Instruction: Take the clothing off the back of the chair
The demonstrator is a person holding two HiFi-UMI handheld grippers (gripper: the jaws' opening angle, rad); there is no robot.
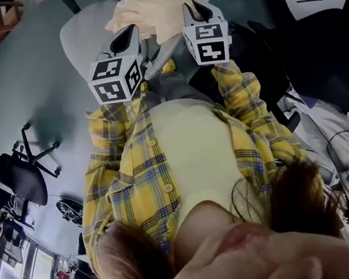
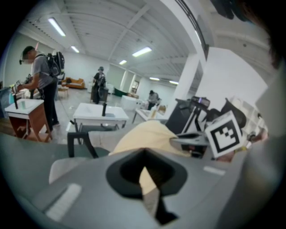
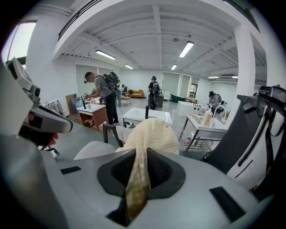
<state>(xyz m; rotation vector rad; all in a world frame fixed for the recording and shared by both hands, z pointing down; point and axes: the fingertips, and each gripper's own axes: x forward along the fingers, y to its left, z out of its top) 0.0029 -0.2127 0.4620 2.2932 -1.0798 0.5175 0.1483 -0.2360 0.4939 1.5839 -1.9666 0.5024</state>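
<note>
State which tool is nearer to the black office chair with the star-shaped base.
Left. The left tool, shut on the cream garment, is on the side of the black office chair; the right tool grips the same garment farther from it.

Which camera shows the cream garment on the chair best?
The right gripper view: the cream garment sits centred and sharp, its weave visible, a fold pinched in the right gripper. The left gripper view shows it blurrier, a strip caught in the left gripper. The head view shows only a patch at the top.
</note>
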